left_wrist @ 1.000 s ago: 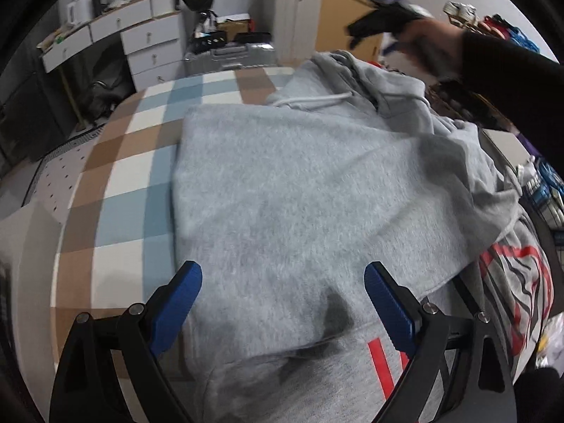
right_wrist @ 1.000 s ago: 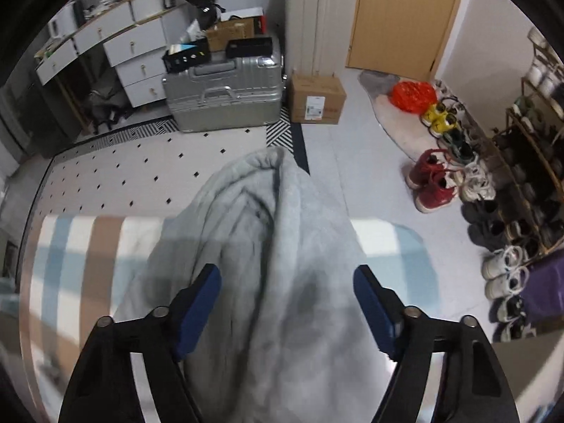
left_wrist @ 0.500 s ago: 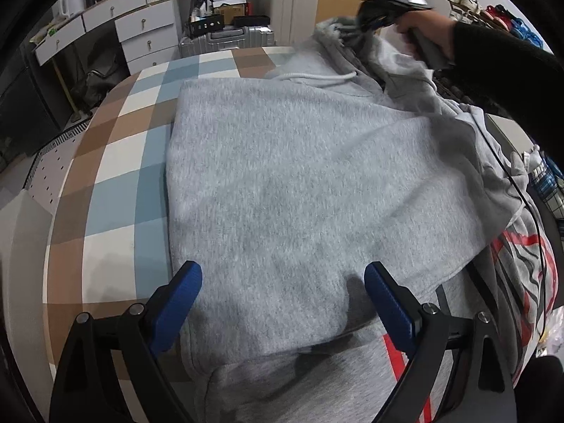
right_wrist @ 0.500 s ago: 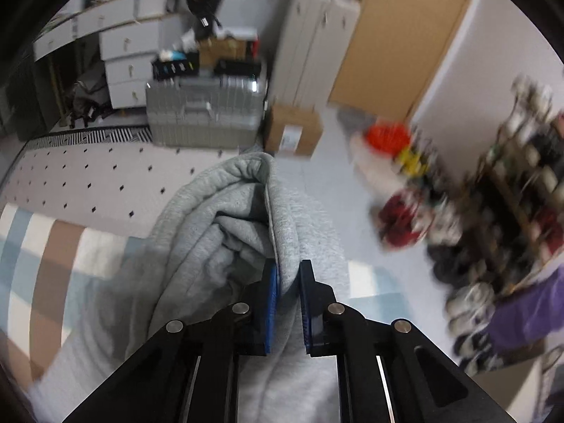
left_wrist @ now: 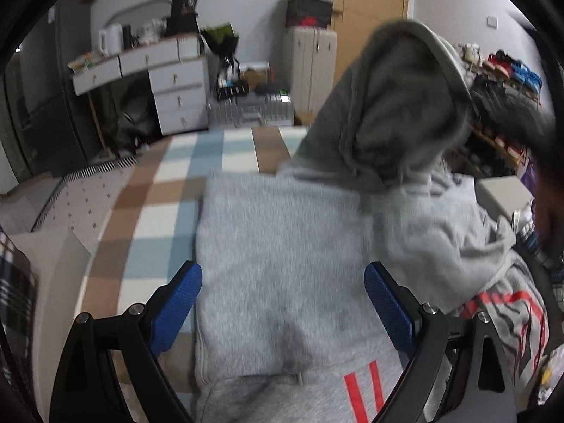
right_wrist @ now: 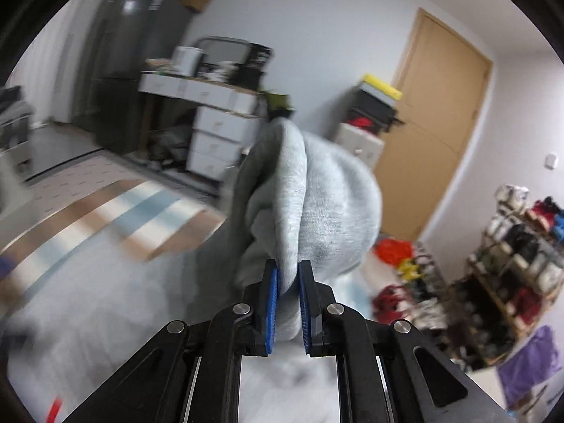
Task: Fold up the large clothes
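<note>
The right gripper (right_wrist: 288,282) pinches the grey hoodie's (left_wrist: 282,264) hood, lifted clear — probably to fold it over — while the left gripper (left_wrist: 282,299) hovers wide open above the hoodie's body.

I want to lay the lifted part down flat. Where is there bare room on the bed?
Free: the checked blue, brown and white bedcover left of the grey fleece hoodie. Crowded: the right side, with bunched hoodie folds and a grey red-striped garment.
</note>
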Action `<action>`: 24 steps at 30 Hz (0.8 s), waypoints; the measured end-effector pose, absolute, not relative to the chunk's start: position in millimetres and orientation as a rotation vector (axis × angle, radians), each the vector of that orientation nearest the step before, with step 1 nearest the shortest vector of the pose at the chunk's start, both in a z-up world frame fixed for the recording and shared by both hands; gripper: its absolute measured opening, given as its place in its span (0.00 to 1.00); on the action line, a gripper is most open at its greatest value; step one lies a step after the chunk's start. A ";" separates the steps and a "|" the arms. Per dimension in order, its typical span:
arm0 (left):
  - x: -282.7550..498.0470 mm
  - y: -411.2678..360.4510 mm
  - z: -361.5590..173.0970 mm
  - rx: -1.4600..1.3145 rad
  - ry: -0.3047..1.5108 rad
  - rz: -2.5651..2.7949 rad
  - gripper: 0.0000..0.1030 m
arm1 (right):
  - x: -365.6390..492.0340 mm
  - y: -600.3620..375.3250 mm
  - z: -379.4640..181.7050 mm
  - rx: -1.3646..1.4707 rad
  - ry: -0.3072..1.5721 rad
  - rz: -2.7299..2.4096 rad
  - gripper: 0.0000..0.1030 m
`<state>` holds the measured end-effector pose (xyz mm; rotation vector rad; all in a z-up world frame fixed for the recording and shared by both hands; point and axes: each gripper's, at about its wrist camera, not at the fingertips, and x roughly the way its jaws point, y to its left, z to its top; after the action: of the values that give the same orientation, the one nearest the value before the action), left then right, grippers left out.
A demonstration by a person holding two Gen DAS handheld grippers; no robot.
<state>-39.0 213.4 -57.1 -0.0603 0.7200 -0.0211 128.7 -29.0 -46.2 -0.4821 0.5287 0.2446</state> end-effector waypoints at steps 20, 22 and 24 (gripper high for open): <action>-27.8 192.3 -63.6 -0.188 0.772 -0.264 0.89 | 25.3 -120.4 -105.8 0.391 0.885 0.308 0.82; -25.2 170.6 -53.9 -0.093 0.747 -0.322 0.89 | 13.6 -120.9 -103.7 0.419 0.862 0.325 0.86; -22.0 154.7 -46.1 -0.008 0.714 -0.337 0.89 | -0.3 -128.6 -103.5 0.424 0.862 0.330 0.86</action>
<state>-22.0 154.7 -46.1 -0.0076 0.7142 -0.3369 -0.3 -128.6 -103.5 0.4242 0.8621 0.3305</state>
